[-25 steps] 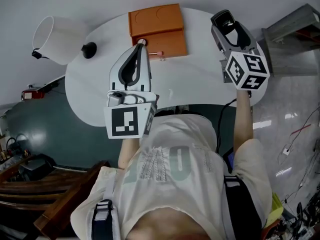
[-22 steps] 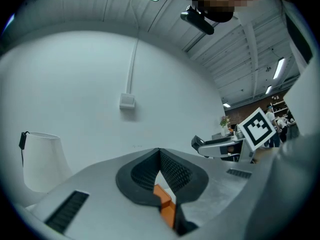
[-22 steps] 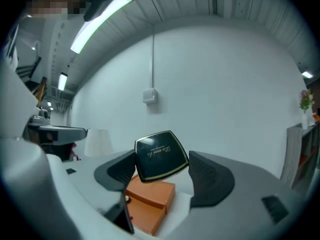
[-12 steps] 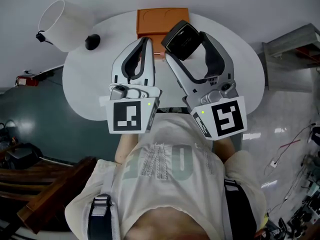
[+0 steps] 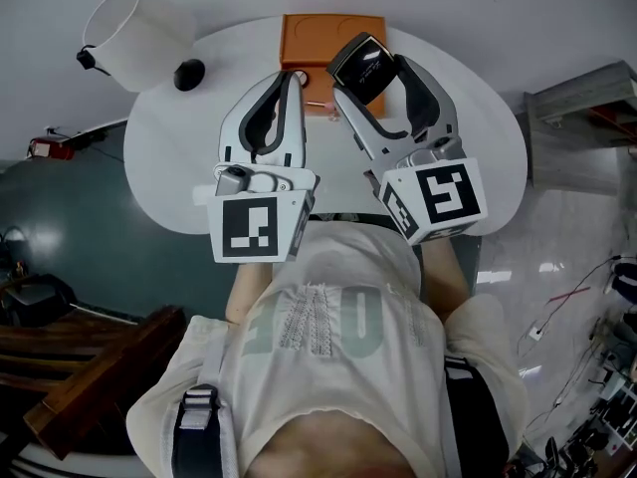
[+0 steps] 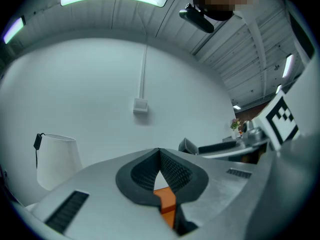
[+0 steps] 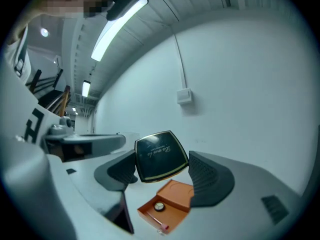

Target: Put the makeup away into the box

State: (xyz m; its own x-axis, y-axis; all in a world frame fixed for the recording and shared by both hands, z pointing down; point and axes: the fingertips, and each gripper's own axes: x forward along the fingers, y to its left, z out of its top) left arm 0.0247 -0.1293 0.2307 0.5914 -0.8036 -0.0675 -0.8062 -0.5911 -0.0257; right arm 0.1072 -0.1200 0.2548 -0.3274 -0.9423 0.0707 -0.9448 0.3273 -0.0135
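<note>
Both grippers are held out over the white table (image 5: 169, 167), side by side, marker cubes nearest the person.

Left gripper (image 5: 290, 78): jaws closed tip to tip, nothing held. A sliver of orange shows beneath the black pads (image 6: 175, 171) in its own view. It hovers above the table, just short of the box.

Right gripper (image 5: 364, 63): jaws apart and clamped on a black compact (image 7: 161, 156), a square case with rounded corners, a gold rim and gold lettering on the lid. The compact is gripped by two opposite edges, tilted, lid face toward the camera. It is raised in the air and touches nothing else. From the head view it sits over the near right corner of the box.

Orange box (image 5: 331, 36): at the table's far edge, lying open. The right gripper view shows a small round item (image 7: 159, 206) and a thin pink brush (image 7: 157, 223) in the near half, and a round emboss on the far half.

Near the far left edge of the table there is a small black rounded object (image 5: 189, 73). Just beyond it stands a white shade (image 5: 134, 30) with a black clip on its side.

Behind all of this is a plain pale wall, with a socket box (image 6: 140, 105) on a vertical conduit.
</note>
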